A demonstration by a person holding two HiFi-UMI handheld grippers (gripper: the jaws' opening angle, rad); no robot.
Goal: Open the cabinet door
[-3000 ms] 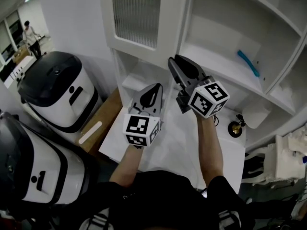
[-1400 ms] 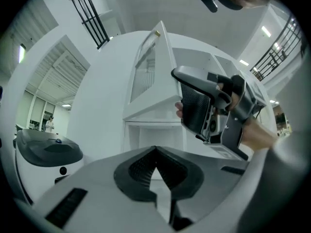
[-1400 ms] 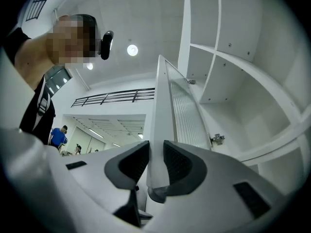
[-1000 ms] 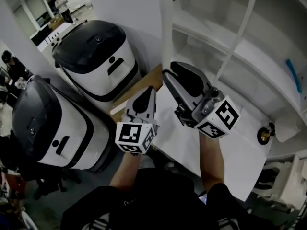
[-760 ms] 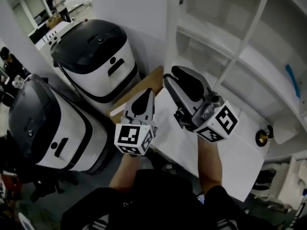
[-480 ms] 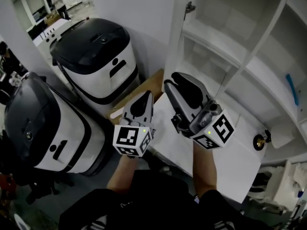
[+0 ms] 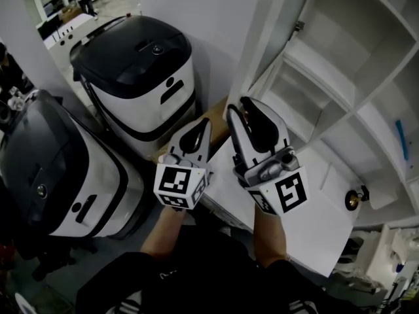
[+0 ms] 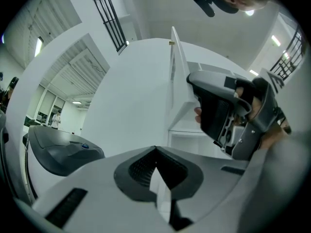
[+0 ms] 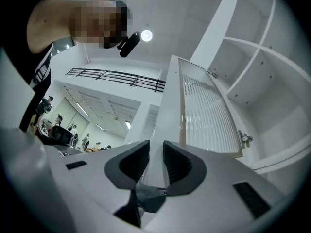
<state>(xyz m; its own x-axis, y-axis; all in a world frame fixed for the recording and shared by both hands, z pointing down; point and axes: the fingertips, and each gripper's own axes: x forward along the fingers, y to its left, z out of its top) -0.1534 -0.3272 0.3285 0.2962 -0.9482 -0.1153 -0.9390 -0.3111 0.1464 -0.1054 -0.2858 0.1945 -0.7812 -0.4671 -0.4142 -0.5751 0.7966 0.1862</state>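
Now the door (image 9: 194, 106), its edge pinched in my right tongs (image 9: 156, 154), has swung from half open to wide, baring the cabinet (image 7: 340, 57) on their right, so the opening looks nearly done, while my left tongs (image 8: 155, 152), closed and empty, hang just left of them.

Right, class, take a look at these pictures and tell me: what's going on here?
A person stands at a white shelved cabinet with a hand-held gripper in each hand. The right hand-held gripper is clamped on the edge of the white cabinet door with a ribbed glass panel, which stands wide open and exposes the shelves. The left hand-held gripper is shut with nothing in it and hovers beside the right one, touching neither door nor cabinet.
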